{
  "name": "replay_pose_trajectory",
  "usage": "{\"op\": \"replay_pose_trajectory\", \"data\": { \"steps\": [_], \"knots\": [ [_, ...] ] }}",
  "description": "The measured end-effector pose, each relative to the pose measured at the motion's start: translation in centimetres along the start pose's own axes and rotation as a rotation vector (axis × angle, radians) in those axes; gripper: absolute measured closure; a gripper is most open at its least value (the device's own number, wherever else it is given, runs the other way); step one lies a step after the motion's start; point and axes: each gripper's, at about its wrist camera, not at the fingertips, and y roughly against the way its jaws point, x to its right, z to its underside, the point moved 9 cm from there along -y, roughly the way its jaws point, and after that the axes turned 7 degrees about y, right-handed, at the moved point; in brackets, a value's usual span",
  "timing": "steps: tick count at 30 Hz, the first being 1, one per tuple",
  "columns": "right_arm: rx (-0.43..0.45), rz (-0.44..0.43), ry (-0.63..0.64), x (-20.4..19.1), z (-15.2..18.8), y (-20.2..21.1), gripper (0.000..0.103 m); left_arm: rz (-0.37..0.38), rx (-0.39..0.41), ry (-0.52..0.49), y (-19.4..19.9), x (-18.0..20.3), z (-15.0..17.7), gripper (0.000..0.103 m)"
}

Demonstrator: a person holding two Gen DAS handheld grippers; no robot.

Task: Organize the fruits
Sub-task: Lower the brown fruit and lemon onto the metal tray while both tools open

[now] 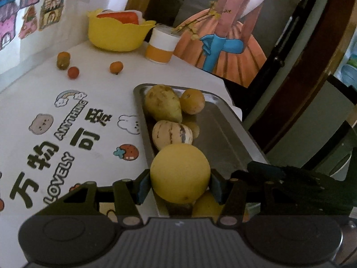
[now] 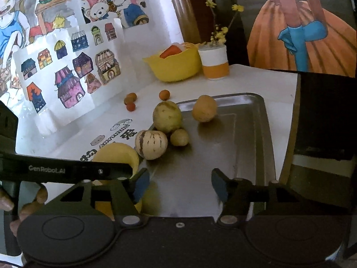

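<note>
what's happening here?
A person with two handheld claws is sorting fruit onto a metal tray. The left claw holds a yellow fruit over the tray's near end. The right claw is open and empty above the tray. Three small fruits are on the table.

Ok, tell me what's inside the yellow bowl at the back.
The yellow bowl holds an orange-red block with something white beside it, both poking above the rim. The bowl's wall hides whatever lies lower down, so I can't say what these are.
</note>
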Motion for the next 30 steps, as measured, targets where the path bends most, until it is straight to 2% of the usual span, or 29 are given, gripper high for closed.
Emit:
{"op": "replay_pose_trajectory", "data": {
  "steps": [2,7,12,17,23,30],
  "knots": [
    [0.005,0.005,0.000,0.0,0.0,0.3,0.026,0.006,0.011,-0.015,0.1,0.3,-0.1,0.043],
    [0.028,0.044,0.025,0.1,-0.5,1.3,0.019,0.008,0.041,-0.041,0.7,1.0,-0.5,0.029],
    [0.054,0.069,0.041,-0.3,-1.1,2.6,0.012,0.002,0.064,-0.010,1.8,0.5,-1.0,0.019],
    [0.072,0.083,0.049,-1.3,-1.4,4.2,0.004,-0.005,0.091,0.005,3.6,-0.1,-1.0,0.004],
    [0.082,0.103,0.067,-3.3,-1.4,6.5,0.001,-0.028,0.135,-0.022,6.7,-0.9,-0.6,0.001],
    [0.029,0.155,0.123,-6.6,0.3,8.8,0.001,-0.042,0.117,-0.075,9.8,-2.3,1.0,0.001]
  ]
}}
